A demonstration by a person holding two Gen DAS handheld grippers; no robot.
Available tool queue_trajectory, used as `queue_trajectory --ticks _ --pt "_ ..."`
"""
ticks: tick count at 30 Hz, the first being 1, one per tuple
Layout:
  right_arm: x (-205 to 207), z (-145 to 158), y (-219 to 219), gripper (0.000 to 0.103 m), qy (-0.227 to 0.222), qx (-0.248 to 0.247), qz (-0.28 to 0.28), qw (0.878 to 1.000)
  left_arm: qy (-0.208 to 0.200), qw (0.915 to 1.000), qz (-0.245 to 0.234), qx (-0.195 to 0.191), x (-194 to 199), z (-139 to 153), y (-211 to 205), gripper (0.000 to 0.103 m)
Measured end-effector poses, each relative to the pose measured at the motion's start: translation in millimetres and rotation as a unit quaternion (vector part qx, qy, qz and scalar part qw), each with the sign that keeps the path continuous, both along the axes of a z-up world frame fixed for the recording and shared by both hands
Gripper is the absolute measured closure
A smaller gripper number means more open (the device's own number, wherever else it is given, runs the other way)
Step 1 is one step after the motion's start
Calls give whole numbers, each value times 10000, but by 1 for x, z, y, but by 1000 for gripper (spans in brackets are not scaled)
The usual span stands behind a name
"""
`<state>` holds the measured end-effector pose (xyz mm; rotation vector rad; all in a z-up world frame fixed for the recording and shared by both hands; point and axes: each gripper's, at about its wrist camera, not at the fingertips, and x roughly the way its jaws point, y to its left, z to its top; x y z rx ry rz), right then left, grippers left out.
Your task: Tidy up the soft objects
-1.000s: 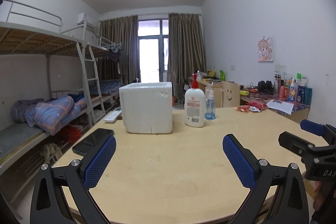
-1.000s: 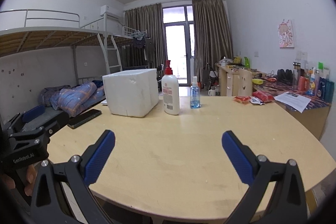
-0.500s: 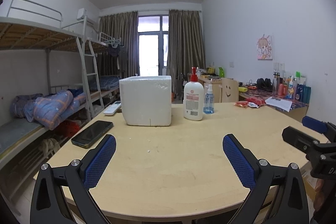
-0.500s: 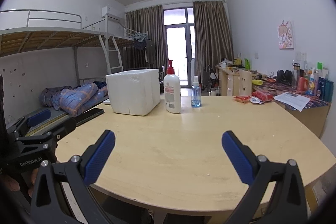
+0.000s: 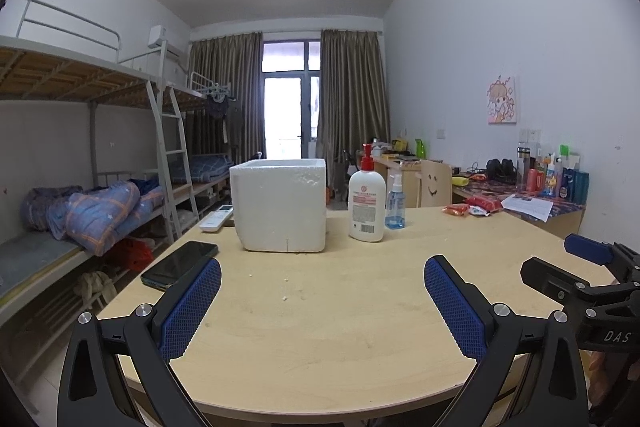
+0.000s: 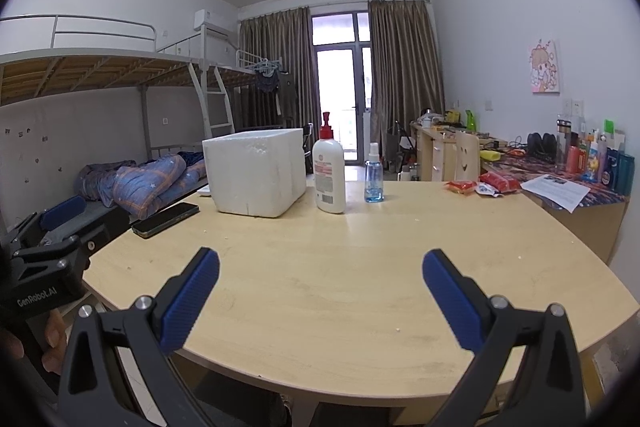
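Note:
A white foam box stands on the far side of a round wooden table. Red and white snack packets lie at the table's far right. My left gripper hovers open over the near edge, nothing between its blue pads. My right gripper is likewise open and empty; it also shows at the right edge of the left wrist view. The left gripper appears at the left edge of the right wrist view.
A pump bottle and a small blue spray bottle stand right of the box. A phone and a remote lie left. Bunk beds with quilts stand left, a cluttered desk right.
Both grippers have drawn back and lifted a little, so more of the table's near edge shows. Both stay open and empty.

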<state>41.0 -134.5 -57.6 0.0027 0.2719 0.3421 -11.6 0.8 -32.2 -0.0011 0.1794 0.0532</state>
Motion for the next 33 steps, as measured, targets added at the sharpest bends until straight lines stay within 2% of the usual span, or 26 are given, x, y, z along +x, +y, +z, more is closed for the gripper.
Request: queue_trajectory --ticks 33 --pt "-4 -3 4 0 28 -48 32 10000 -24 10000 -14 72 -2 -1 0 1"
